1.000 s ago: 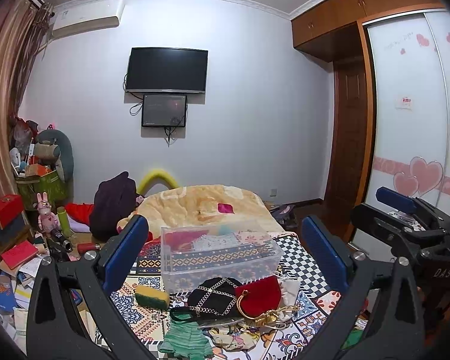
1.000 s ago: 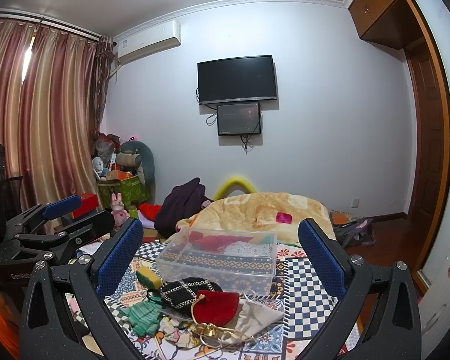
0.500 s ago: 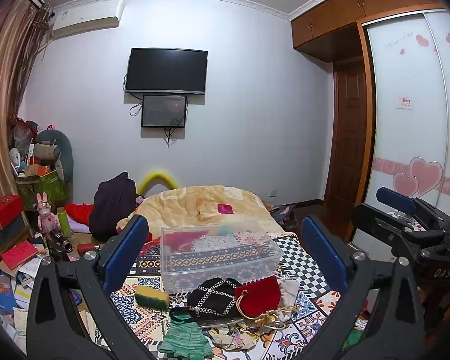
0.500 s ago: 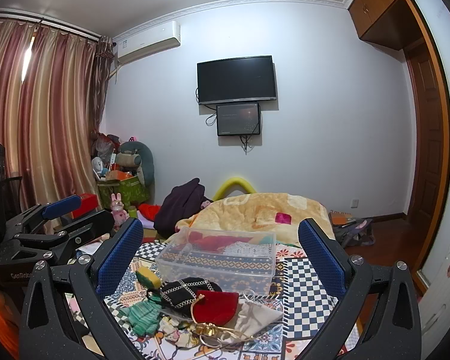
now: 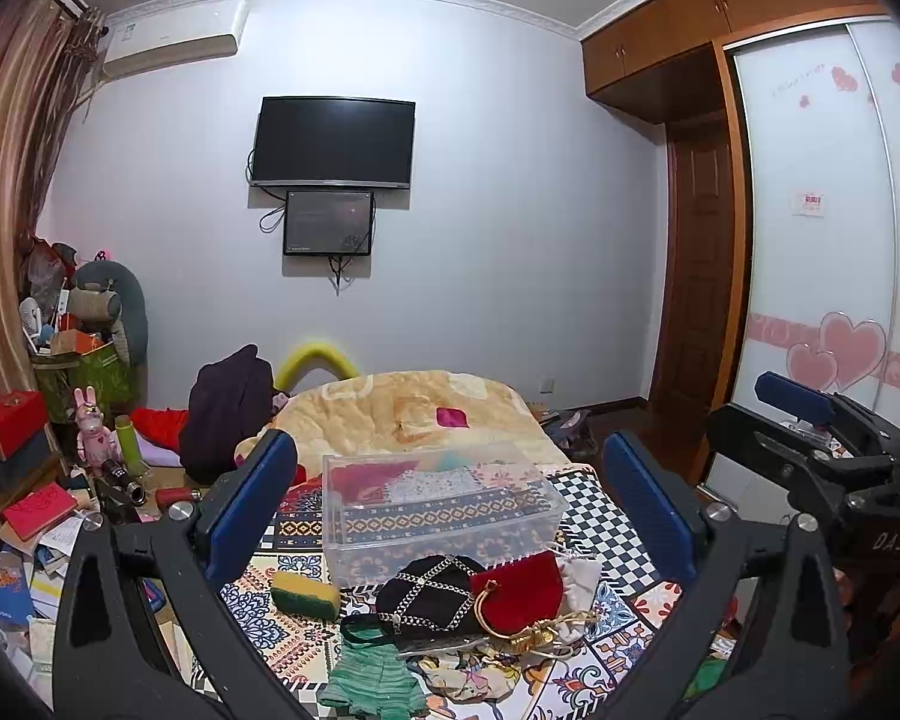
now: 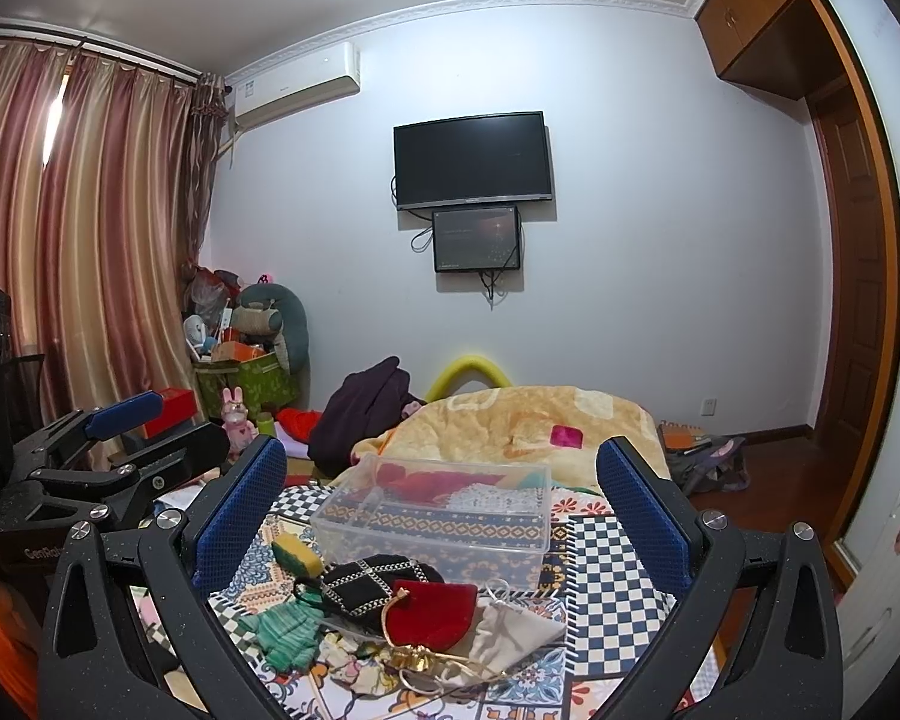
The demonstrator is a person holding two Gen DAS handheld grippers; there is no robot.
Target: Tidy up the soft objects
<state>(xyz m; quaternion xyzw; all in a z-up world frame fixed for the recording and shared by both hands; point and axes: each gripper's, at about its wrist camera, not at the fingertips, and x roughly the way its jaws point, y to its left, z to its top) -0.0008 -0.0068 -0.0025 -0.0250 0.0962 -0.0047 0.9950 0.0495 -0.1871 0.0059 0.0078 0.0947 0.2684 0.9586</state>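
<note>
Biggest thing in play is the clear plastic bin (image 5: 438,510), sitting on the patterned bedspread (image 5: 606,516) with some folded fabric already showing through its walls. It's light and see-through, so if you drop a piece in at an angle or clip the rim, I'd bet it slides or tips on that soft bedding.

Right in front of it is your pile of soft stuff: the black chain-pattern pouch (image 5: 426,597), the red velvet pouch (image 5: 522,585) touching it, a white drawstring bag (image 6: 510,627), the green knit piece (image 5: 372,681) and the yellow-green sponge (image 5: 305,594) off to the left. They overlap, and the gold chain (image 5: 534,633) is tangled across the red pouch, so pinching one could easily drag its neighbours along or snag the chain.

Both of your claws are spread wide and carrying nothing. The left gripper (image 5: 450,498) and right gripper (image 6: 444,504) hang above the pile, well short of it, close beside each other, so watch they don't bump when you go in.

Readable text: "DAS" on the right gripper's body in the left view, and what looks like "GenRob…" on the left one in the right view. The air conditioner (image 6: 297,87) label is too small to read.
</note>
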